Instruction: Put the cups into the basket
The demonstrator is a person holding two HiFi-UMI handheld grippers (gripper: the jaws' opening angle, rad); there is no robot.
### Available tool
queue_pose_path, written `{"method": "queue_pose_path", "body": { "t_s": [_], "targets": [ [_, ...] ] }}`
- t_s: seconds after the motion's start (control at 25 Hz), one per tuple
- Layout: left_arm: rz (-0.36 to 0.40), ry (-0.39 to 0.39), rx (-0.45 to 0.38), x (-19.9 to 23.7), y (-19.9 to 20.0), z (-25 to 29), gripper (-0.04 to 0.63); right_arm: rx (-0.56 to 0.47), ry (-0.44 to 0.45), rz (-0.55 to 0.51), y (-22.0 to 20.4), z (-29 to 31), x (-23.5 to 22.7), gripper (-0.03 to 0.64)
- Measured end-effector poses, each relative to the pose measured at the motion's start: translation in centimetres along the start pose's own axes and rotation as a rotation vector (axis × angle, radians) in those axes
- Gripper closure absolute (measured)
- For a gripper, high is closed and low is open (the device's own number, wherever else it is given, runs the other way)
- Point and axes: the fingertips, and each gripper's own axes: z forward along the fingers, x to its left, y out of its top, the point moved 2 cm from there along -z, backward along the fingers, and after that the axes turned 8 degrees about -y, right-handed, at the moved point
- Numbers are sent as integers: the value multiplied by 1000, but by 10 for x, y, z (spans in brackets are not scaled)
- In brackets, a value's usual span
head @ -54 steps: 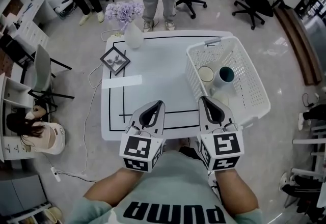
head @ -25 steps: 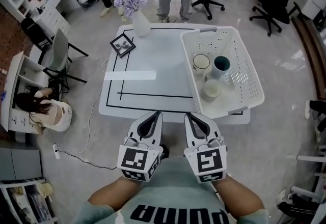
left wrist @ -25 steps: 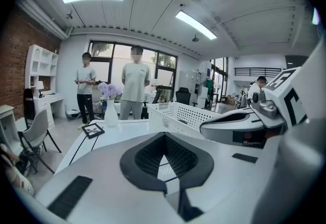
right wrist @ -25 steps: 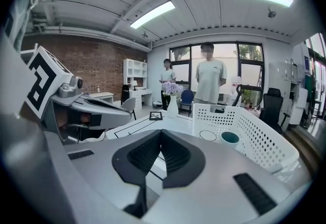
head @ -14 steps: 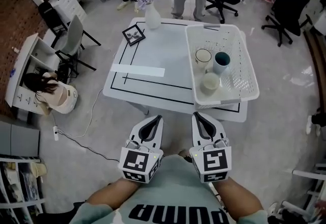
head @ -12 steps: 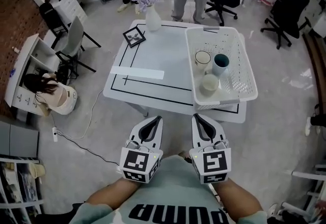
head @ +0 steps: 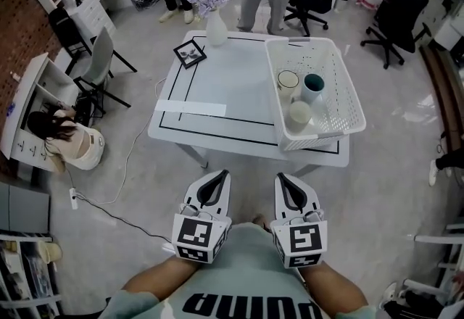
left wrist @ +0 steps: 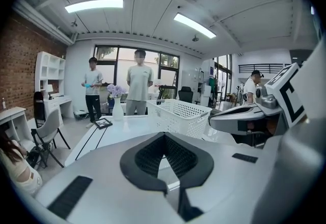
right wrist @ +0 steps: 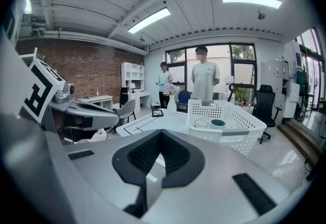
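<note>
- The left tongs (head: pixel 216 178) are fully closed, with the two jaws together at the tips and nothing between them; the left gripper view (left wrist: pixel 164 139) shows this too.
- The right tongs (head: pixel 284 180) are also fully closed and they hold nothing, as the right gripper view (right wrist: pixel 161 134) shows.
- Both tongs are side by side near the person's body. They are over the floor, short of the near edge of the surface (head: pixel 232 85), and they point toward it.
- The basket (head: pixel 339 93) stands on the surface, ahead of the right tongs and a little to their right, well apart from them. Its near corner goes a little over the edge of the surface.
- Three cups are in the basket, at the side that is closer to the left tongs.
- The cream cup (head: pixel 288 80) and the dark cup (head: pixel 314 84) stand just beside each other. The third cup (head: pixel 299 114) is the nearest to the tongs.
- In the right gripper view, the basket (right wrist: pixel 239 126) is ahead and to the right of the jaws, and two cup rims (right wrist: pixel 201 122) show over its wall.
- A vase (head: pixel 215 27) with flowers and a frame (head: pixel 190 54) are far ahead of the left tongs, at the far side of the surface.
- A white strip (head: pixel 191 108) lies flat ahead of the left tongs, a little to their left.
- Two persons stand behind the surface.
</note>
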Motion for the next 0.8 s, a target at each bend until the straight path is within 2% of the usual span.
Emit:
{"method": "queue_pose_path", "body": {
  "t_s": [0.44,0.8],
  "targets": [
    [6,-34,1,6,-11,-18,589,4,-46,21,-5,-8,21,604],
    [-39,-7,-11,27,-12,-22,589,12,-67,33,-7,0,28,604]
  ]
}}
